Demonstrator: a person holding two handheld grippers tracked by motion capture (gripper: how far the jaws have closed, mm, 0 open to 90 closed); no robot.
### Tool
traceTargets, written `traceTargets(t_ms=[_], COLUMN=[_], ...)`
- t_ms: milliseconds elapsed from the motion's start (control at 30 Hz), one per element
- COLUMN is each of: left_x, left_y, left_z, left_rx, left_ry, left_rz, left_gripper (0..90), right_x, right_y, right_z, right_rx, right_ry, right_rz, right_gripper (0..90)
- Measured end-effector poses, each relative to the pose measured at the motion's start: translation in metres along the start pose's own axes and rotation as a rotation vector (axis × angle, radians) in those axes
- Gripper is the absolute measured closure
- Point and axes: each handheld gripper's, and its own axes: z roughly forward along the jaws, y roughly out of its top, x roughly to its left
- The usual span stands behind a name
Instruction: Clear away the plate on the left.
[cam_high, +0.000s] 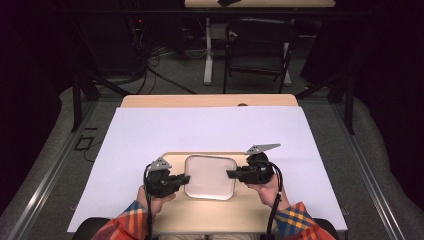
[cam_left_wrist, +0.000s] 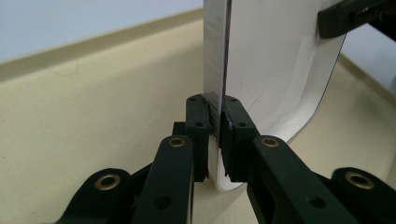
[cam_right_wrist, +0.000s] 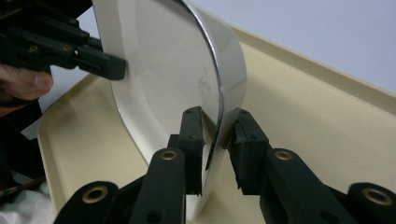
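Note:
A white square plate (cam_high: 210, 176) with rounded corners and a raised rim is held level between my two grippers, over a beige tray (cam_high: 200, 216). My left gripper (cam_high: 184, 179) is shut on the plate's left rim (cam_left_wrist: 215, 93). My right gripper (cam_high: 232, 174) is shut on the opposite rim (cam_right_wrist: 223, 93). In the left gripper view the jaws pinch the thin edge, and the white plate (cam_left_wrist: 275, 70) seems to sit a little off the beige tray (cam_left_wrist: 93, 107). The right gripper view shows the plate's hollow (cam_right_wrist: 163, 79) and the left gripper (cam_right_wrist: 93, 60) clamped on its far side.
The tray lies at the near edge of a white sheet (cam_high: 210, 130) spread over a wooden table (cam_high: 210, 100). A hand (cam_right_wrist: 23, 84) holds the left gripper. Beyond the table stand a dark chair (cam_high: 257, 47) and floor cables.

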Motion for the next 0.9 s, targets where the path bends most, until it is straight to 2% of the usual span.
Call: traceTargets(t_ms=[67, 367, 500, 567, 733, 833, 867, 900], left_x=[-0.001, 0.004, 0.006, 0.008, 0.008, 0.010, 0.010, 0.010], left_y=[-0.001, -0.002, 0.000, 0.000, 0.002, 0.003, 0.003, 0.003], left_z=[0.002, 0.005, 0.005, 0.007, 0.008, 0.009, 0.010, 0.010], left_rx=[0.015, 0.025, 0.038, 0.036, 0.039, 0.044, 0.045, 0.049], left_ry=[-0.004, -0.001, -0.002, 0.009, 0.020, 0.018, 0.020, 0.020], left_rz=[0.001, -0.003, 0.020, 0.010, 0.044, 0.052, 0.043, 0.056], left_gripper=[82.1, 81.5, 80.6, 80.4, 79.6, 79.3, 79.4, 79.3], right_x=[-0.001, -0.003, -0.002, 0.000, -0.002, -0.002, -0.002, -0.002], right_y=[0.001, 0.001, 0.002, 0.003, 0.004, 0.004, 0.004, 0.004], right_z=[0.001, 0.006, 0.009, 0.012, 0.014, 0.015, 0.016, 0.016], right_rx=[0.003, 0.020, 0.027, 0.034, 0.042, 0.044, 0.046, 0.049], right_ry=[0.001, -0.015, -0.040, -0.057, -0.064, -0.069, -0.068, -0.070], right_rz=[0.002, -0.005, -0.029, -0.050, -0.047, -0.056, -0.059, -0.064], right_gripper=[75.6, 74.9, 73.5, 73.0, 71.9, 71.5, 71.4, 70.9])
